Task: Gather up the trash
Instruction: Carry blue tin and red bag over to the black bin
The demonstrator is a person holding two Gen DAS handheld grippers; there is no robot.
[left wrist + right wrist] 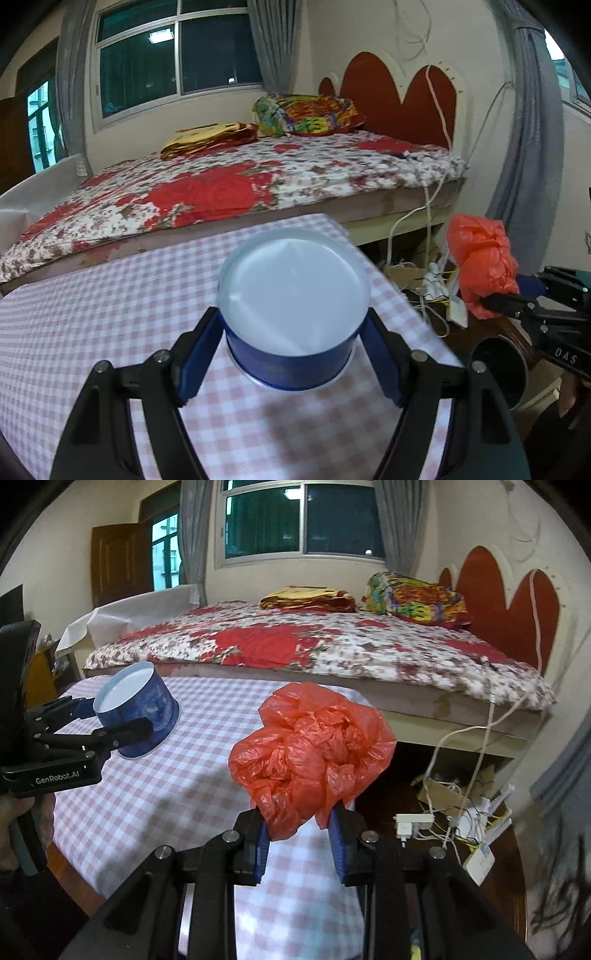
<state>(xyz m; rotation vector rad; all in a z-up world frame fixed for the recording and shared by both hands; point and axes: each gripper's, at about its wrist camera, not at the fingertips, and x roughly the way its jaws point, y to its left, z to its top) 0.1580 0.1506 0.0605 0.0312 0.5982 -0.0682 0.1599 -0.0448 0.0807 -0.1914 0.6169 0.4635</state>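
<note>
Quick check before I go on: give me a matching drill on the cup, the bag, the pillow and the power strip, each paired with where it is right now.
Things:
1. blue cup
2. orange bag
3. pillow
4. power strip

Places:
A. on the floor beside the table
B. in the right gripper
C. on the bed
D. in the left gripper

Pairs: 1-D, 2-B, 3-C, 4-A
</note>
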